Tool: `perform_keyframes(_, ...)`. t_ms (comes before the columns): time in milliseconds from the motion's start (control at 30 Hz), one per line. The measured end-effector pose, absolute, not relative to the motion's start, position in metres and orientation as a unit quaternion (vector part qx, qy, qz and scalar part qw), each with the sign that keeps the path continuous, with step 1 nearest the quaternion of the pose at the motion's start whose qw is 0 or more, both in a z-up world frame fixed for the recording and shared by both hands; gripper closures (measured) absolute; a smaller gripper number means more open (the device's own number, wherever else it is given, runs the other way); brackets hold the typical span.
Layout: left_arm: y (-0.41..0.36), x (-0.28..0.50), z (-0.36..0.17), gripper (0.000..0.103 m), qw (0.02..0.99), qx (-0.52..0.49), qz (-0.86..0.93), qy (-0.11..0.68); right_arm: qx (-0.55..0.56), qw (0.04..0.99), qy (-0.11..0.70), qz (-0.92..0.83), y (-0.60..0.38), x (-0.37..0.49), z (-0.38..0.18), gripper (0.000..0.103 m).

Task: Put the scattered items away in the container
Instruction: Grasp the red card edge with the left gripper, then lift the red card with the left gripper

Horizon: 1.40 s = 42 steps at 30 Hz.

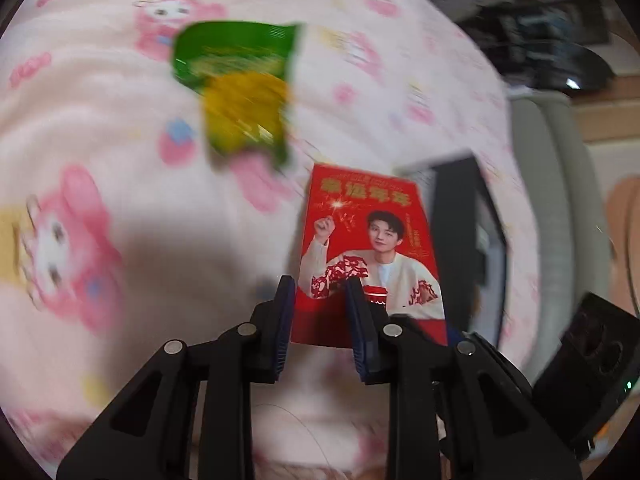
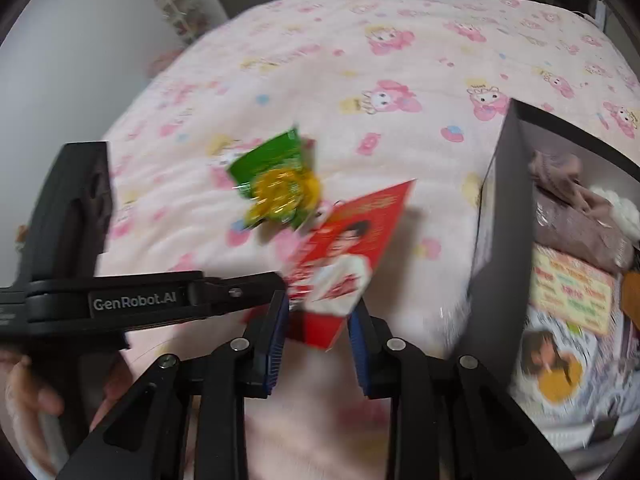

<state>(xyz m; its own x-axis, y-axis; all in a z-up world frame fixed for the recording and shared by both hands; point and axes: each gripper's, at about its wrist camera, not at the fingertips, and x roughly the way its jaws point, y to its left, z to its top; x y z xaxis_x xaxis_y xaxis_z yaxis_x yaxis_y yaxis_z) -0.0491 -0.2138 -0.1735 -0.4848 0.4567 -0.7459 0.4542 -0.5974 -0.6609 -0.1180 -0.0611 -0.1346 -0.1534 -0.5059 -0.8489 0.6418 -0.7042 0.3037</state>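
A red packet [image 1: 368, 248] printed with a man's picture is held at its lower edge by my left gripper [image 1: 320, 296], whose fingers are shut on it. The right wrist view shows the same red packet [image 2: 344, 256] with the left gripper [image 2: 256, 288] gripping it from the left. My right gripper [image 2: 320, 320] is open, its fingers either side of the packet's lower corner. A green and yellow snack bag [image 1: 244, 92] lies on the pink bedspread beyond, also in the right wrist view [image 2: 280, 184]. The dark box [image 2: 504, 216] stands at the right, partly filled.
The pink cartoon bedspread [image 2: 360, 60] covers the bed. The box holds a brownish cloth [image 2: 572, 208], a white fluffy thing and printed packets [image 2: 572, 292]. The box's edge shows in the left wrist view [image 1: 460, 216]. A grey wall is at the left.
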Motion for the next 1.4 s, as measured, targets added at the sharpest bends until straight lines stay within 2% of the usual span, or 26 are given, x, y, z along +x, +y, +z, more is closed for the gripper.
perform_keyframes(200,-0.158,-0.022,-0.155,0.079,0.046,-0.523,0.741,-0.418,0.533,0.381,0.033,-0.755,-0.003,-0.078,-0.126,0.078)
perform_keyframes(433,-0.154,-0.016,-0.147,0.079,0.021,-0.526,0.753,-0.395,0.537,0.359,0.002,-0.764,0.045,-0.065,-0.125,0.078)
perform_keyframes(633,-0.167,-0.021,-0.173,0.073,-0.018,-0.532,0.733,-0.423,0.537,0.354,-0.011,-0.766,0.050,-0.079,-0.127,0.078)
perform_keyframes(767,-0.165,-0.032,-0.178,0.069,-0.032,-0.540,0.741,-0.399,0.550,0.328,0.019,-0.768,0.040,-0.085,-0.147,0.078)
perform_keyframes(933,-0.157,-0.042,-0.192,0.068,-0.023,-0.567,0.727,-0.385,0.584,0.338,-0.016,-0.737,0.030,-0.095,-0.177,0.080)
perform_keyframes(1033,-0.158,-0.042,-0.193,0.065,-0.012,-0.567,0.726,-0.388,0.570,0.358,-0.006,-0.740,0.023,-0.088,-0.169,0.084)
perform_keyframes(1233,-0.142,-0.019,-0.177,0.065,0.026,-0.562,0.740,-0.369,0.551,0.373,0.012,-0.746,0.037,-0.067,-0.144,0.085)
perform_keyframes(1400,-0.122,-0.008,-0.173,0.062,0.059,-0.572,0.739,-0.352,0.578,0.373,0.016,-0.726,0.058,-0.050,-0.149,0.085)
